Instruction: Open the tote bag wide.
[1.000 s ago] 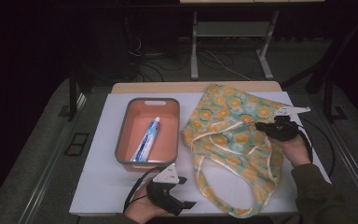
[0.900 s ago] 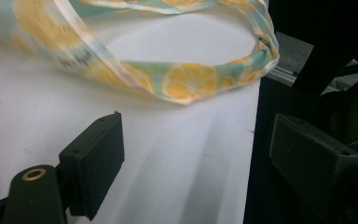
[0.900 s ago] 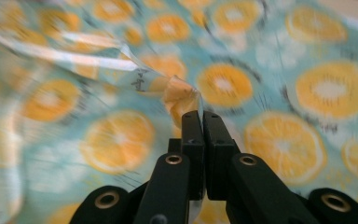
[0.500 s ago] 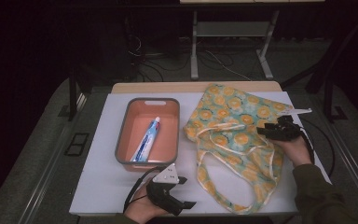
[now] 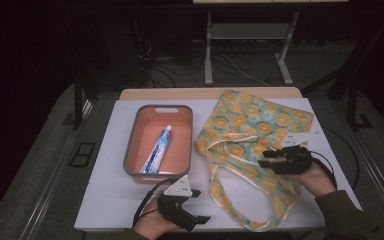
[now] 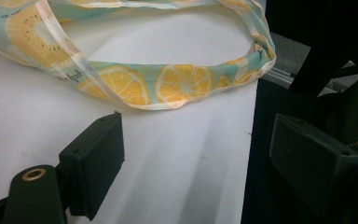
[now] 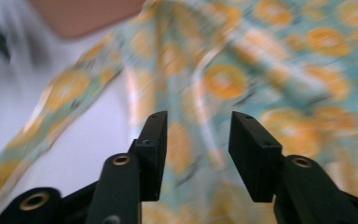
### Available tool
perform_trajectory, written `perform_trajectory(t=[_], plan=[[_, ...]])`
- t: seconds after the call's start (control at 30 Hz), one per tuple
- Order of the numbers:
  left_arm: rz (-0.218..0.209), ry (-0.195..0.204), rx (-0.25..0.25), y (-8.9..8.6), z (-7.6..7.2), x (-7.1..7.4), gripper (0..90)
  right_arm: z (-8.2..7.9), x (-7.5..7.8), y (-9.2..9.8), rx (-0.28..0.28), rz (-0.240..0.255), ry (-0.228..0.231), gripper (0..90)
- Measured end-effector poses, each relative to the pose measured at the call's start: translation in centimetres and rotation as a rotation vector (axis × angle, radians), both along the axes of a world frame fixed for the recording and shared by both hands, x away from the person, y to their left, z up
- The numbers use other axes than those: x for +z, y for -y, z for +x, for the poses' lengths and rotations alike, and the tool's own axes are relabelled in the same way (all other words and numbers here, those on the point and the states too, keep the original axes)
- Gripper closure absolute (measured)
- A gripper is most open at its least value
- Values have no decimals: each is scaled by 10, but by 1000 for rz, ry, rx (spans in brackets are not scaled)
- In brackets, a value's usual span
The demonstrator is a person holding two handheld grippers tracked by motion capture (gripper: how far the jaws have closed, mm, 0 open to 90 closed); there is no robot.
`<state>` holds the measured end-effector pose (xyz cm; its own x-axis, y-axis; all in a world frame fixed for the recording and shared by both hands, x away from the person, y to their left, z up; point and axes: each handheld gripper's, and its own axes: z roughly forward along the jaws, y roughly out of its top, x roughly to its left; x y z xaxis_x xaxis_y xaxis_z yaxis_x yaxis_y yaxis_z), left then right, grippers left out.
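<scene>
A lemon-print tote bag (image 5: pixel 252 122) lies flat on the right half of the white table, its long handles (image 5: pixel 235 187) trailing toward the front edge. My right gripper (image 5: pixel 264 159) hovers over the bag's lower part, open, with the fabric (image 7: pixel 214 84) blurred beyond its jaws and nothing between them. At the front edge, left of the handles, my left gripper (image 5: pixel 200 207) rests open and empty. One handle loop (image 6: pixel 168 86) lies just ahead of its jaws. A toothpaste tube (image 5: pixel 156 150) lies in the salmon tray (image 5: pixel 130 150).
The tray with its grey rim sits left of the bag at mid table. Bare white tabletop (image 5: pixel 107 200) stretches in front of the tray. The table's front edge (image 6: pixel 254 140) runs close beside my left gripper. Dark floor, cables and a stand's legs (image 5: pixel 207 60) lie beyond.
My right gripper has moved from the bag's right edge toward the front and left, now over the bag's lower part. The handles have shifted slightly. The left gripper has stayed put.
</scene>
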<state>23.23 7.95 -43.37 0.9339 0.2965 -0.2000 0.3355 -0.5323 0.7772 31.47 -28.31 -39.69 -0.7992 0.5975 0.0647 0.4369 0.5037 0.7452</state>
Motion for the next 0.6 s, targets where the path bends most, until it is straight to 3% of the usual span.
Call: perform_trajectory(t=[0.1, 0.2, 0.23, 0.4, 0.47, 0.53, 0.57, 0.6], plan=[[-3, 0, 3, -1, 0, 0, 161, -9, -12, -10, 64, -64, -21, 584], [-1, 1, 2, -1, 0, 0, 161, -12, -18, -13, 81, -62, -49, 587], [0, 2, 2, -1, 0, 0, 161, -16, -25, -16, 107, -90, -77, 561], [0, 0, 4, -1, 0, 0, 161, -27, -37, -18, 148, -143, -111, 559], [1, 2, 3, 0, 0, 0, 161, -30, -42, -18, 143, -189, -105, 642], [2, 1, 3, 0, 0, 0, 161, -29, -42, -16, 131, -201, -86, 783], [2, 2, 3, 0, 0, 0, 161, -29, -42, -16, 131, -201, -86, 783], [2, 2, 3, 0, 0, 0, 161, -28, -42, -15, 122, -206, -81, 840]])
